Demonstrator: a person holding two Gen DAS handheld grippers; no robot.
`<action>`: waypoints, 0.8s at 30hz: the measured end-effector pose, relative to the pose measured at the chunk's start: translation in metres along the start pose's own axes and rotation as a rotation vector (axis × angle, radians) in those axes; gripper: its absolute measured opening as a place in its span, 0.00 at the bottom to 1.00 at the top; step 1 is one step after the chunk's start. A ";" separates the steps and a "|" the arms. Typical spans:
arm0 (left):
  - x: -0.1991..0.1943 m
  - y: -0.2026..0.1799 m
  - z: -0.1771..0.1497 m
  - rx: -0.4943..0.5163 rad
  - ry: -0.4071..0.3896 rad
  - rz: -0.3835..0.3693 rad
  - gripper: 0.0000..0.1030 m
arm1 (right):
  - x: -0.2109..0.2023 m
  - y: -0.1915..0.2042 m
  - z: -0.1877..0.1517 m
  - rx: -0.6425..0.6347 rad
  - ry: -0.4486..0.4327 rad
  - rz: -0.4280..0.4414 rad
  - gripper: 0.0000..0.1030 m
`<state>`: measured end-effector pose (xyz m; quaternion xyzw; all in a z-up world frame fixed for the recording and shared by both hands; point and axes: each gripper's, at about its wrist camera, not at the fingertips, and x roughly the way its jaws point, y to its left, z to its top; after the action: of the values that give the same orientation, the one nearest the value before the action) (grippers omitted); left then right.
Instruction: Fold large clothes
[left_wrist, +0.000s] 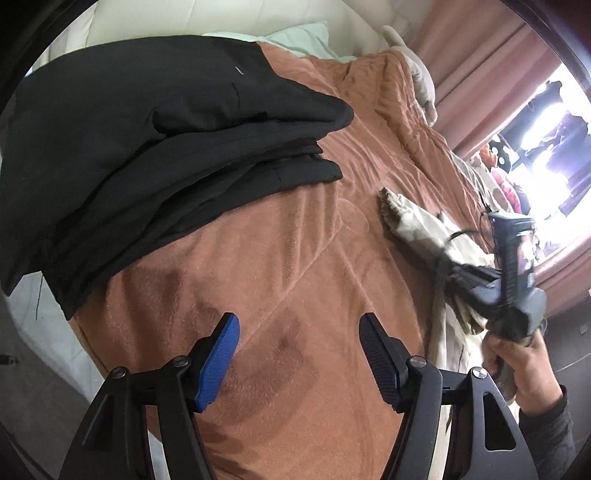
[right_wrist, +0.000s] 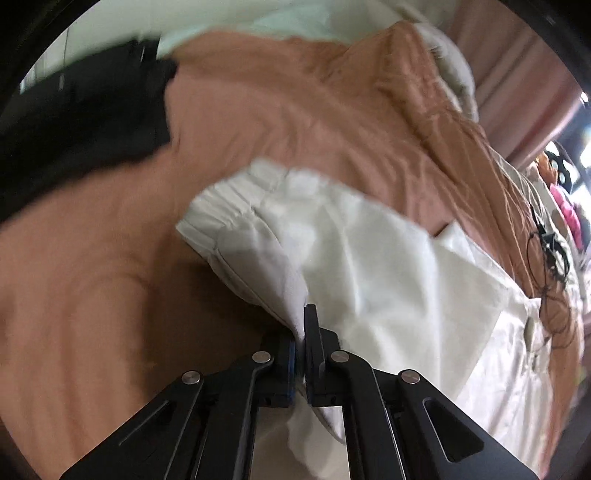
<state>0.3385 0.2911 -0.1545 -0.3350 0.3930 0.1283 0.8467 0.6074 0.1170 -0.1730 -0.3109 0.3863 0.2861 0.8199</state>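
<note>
The white garment (right_wrist: 369, 266) lies on the bed, spread over the brown blanket (right_wrist: 295, 122). In the right wrist view its gathered, elastic-looking end (right_wrist: 236, 206) points up and to the left, toward the black pile, and the cloth widens away from that end toward the lower right, so its long axis runs on a slant from upper left to lower right. A fold of its near edge is drawn into a narrow peak that rises from the blanket into the right hand-held gripper (right_wrist: 304, 332). That gripper's jaws are pressed together with the white cloth pinched between them, and more white cloth shows behind the jaws.

In the left wrist view the same garment (left_wrist: 417, 225) appears as a pale strip to the right of the black pile, with one narrow end toward that pile. The right hand-held gripper (left_wrist: 458, 269), blurred, sits over it, held by a hand (left_wrist: 517, 362) in a dark sleeve.

The left hand-held gripper (left_wrist: 299, 354) stands with its jaws spread apart and nothing between them, over bare blanket (left_wrist: 295, 258) below the pile.

The folded black clothes (left_wrist: 147, 147) are stacked at the blanket's upper left. A pink curtain (left_wrist: 472, 55) hangs to the far right of them.
</note>
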 end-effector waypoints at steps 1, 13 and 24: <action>0.000 -0.001 0.000 -0.003 0.001 -0.003 0.67 | -0.006 -0.005 0.001 0.020 -0.014 0.001 0.03; -0.003 -0.046 0.009 0.047 -0.010 -0.038 0.67 | -0.098 -0.152 -0.036 0.434 -0.173 0.029 0.02; 0.035 -0.127 0.012 0.193 0.040 -0.058 0.67 | -0.083 -0.245 -0.156 0.779 -0.107 0.003 0.04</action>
<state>0.4294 0.2028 -0.1159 -0.2657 0.4106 0.0584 0.8703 0.6655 -0.1740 -0.1142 0.0396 0.4232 0.1351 0.8950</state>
